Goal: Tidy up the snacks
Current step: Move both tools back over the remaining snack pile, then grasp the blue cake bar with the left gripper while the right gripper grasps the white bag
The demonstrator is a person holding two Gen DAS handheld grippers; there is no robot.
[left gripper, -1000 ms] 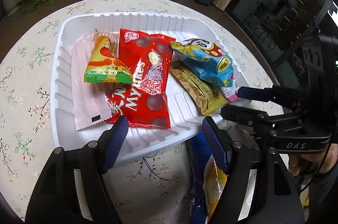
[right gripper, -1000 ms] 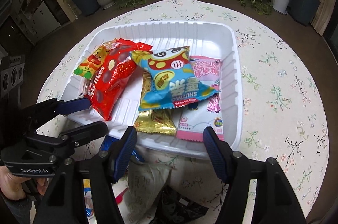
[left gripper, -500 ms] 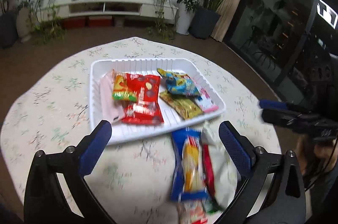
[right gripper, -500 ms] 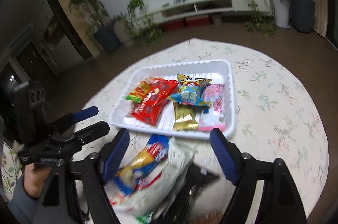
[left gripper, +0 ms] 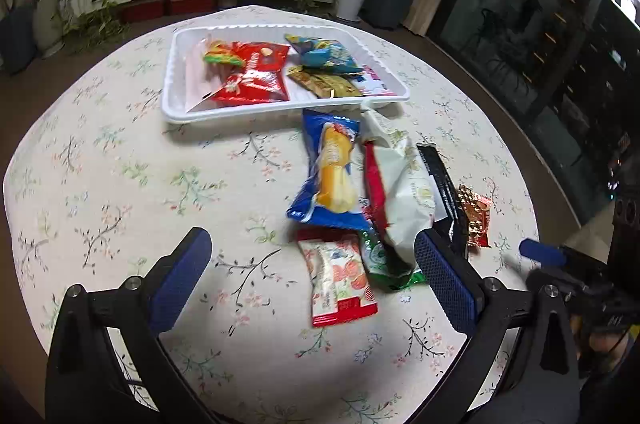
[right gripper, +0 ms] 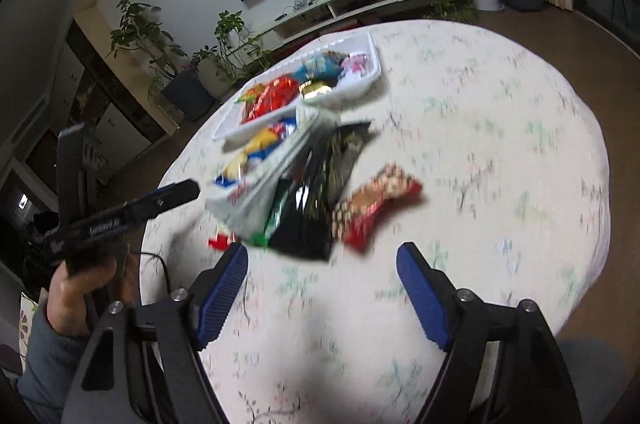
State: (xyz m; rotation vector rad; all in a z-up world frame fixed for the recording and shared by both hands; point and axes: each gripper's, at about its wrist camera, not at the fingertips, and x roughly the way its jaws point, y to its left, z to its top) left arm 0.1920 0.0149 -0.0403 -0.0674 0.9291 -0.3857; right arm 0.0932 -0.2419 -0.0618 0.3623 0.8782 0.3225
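Bare flowered tablecloth [left gripper: 120, 183] is lying open across the near and left table. A heap of loose snack packets [left gripper: 360, 191] is blocking the right side, just near the white plastic tray [left gripper: 176, 111], itself crowded.

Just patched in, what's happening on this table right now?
A person is sorting snacks with a handheld gripper in each hand. Several packets already lie in the white tray; a loose pile, including a blue packet and a red-and-white packet, lies on the floral tablecloth in front of it. The left gripper and right gripper are open and empty, above the table near the pile, jaws having just changed width.
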